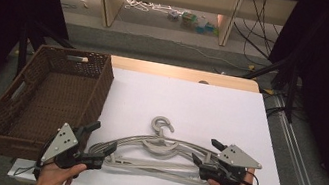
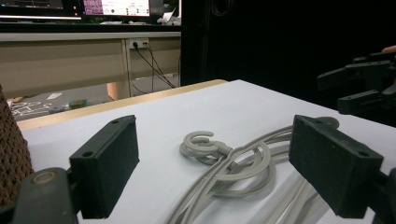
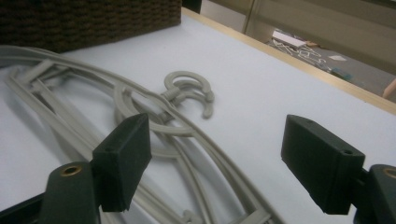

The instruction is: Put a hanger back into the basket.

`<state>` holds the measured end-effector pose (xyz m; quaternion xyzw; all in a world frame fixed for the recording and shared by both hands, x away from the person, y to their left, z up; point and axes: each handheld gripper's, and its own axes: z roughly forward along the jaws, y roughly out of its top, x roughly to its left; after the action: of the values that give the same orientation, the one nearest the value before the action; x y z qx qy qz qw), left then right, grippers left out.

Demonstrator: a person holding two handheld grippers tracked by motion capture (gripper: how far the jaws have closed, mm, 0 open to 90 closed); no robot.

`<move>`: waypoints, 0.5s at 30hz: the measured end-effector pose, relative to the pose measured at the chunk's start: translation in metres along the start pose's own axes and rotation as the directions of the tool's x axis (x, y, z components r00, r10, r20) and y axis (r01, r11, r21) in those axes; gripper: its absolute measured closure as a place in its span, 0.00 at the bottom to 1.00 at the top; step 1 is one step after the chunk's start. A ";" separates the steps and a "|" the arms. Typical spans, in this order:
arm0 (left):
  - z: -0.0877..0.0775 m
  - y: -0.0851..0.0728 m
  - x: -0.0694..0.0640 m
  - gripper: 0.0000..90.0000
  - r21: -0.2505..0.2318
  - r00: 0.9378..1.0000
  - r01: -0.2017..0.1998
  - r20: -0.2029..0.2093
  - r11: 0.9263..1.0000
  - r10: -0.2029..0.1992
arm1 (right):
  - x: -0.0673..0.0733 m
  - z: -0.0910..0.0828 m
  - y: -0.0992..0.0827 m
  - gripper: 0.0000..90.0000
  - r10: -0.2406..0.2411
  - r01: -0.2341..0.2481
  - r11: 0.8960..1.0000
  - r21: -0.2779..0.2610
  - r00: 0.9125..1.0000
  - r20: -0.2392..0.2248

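Two or three grey plastic hangers (image 1: 159, 148) lie stacked flat on the white table top (image 1: 191, 102), hooks (image 1: 162, 123) pointing away from me. My left gripper (image 1: 101, 139) is at the stack's left end, jaws open and wide apart. In the left gripper view the hangers (image 2: 233, 163) run between my left gripper's (image 2: 215, 149) pads without touching them. My right gripper (image 1: 206, 152) stands open at the stack's right end. In the right gripper view the hangers (image 3: 140, 112) lie ahead of my right gripper (image 3: 224, 154) and under its left pad. Nothing is gripped.
A brown wicker basket (image 1: 103, 82) stands at the table's left edge, close to my left gripper; its wall shows in the left gripper view (image 2: 11, 154) and the right gripper view (image 3: 93, 23). My right gripper (image 2: 359, 86) appears far right in the left gripper view. The table's front edge is just behind both hands.
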<state>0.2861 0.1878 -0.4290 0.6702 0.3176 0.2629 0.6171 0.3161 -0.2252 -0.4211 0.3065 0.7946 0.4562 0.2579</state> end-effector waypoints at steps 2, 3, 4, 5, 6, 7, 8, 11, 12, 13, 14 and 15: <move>0.000 0.000 0.000 0.18 -0.001 1.000 0.000 0.000 1.000 0.000 | -0.003 0.004 0.004 0.28 -0.014 0.014 1.000 0.024 1.000 -0.011; 0.000 0.000 0.001 0.18 -0.001 1.000 -0.003 0.000 1.000 0.003 | -0.005 0.006 0.006 0.29 -0.029 0.029 0.999 0.025 1.000 -0.001; 0.000 0.000 0.001 0.18 -0.001 1.000 -0.003 0.000 1.000 0.003 | -0.005 0.006 0.006 0.29 -0.029 0.029 0.999 0.025 1.000 -0.001; 0.000 0.000 0.001 0.18 0.001 1.000 -0.009 0.002 1.000 0.009 | -0.010 0.010 0.010 0.30 -0.053 0.054 0.996 0.065 0.998 -0.018; 0.000 0.000 0.001 0.18 0.002 1.000 -0.006 0.002 1.000 0.006 | -0.011 0.012 0.011 0.30 -0.064 0.065 0.996 0.062 0.998 -0.015; 0.001 0.000 0.000 0.18 0.002 1.000 -0.004 0.002 1.000 0.004 | -0.013 0.014 0.013 0.31 -0.068 0.070 0.994 0.085 0.997 -0.031; 0.001 0.000 0.000 0.18 0.000 1.000 -0.001 0.002 1.000 0.001 | -0.015 0.017 0.014 0.34 -0.079 0.084 0.991 0.100 0.996 -0.051; 0.001 0.000 -0.001 0.18 0.003 1.000 0.007 0.002 1.000 -0.007 | -0.019 0.026 0.015 0.36 -0.127 0.137 0.978 0.158 0.989 -0.071; 0.001 0.000 -0.001 0.18 0.003 1.000 0.007 0.002 1.000 -0.007 | -0.020 0.030 0.016 0.37 -0.144 0.155 0.972 0.174 0.987 -0.075; 0.001 0.000 -0.001 0.18 0.004 1.000 0.007 0.001 1.000 -0.007 | -0.020 0.034 0.016 0.38 -0.156 0.169 0.967 0.190 0.984 -0.084; 0.002 0.000 0.000 0.18 0.007 1.000 0.008 0.002 1.000 -0.008 | -0.020 0.038 0.017 0.40 -0.161 0.179 0.960 0.216 0.982 -0.100; 0.002 -0.001 0.000 0.18 0.009 1.000 0.004 0.002 1.000 -0.004 | -0.021 0.042 0.017 0.41 -0.179 0.201 0.950 0.238 0.978 -0.110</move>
<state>0.2872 0.1867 -0.4298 0.6726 0.3194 0.2595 0.6151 0.3634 -0.2096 -0.4227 0.2381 0.8816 0.3394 0.2256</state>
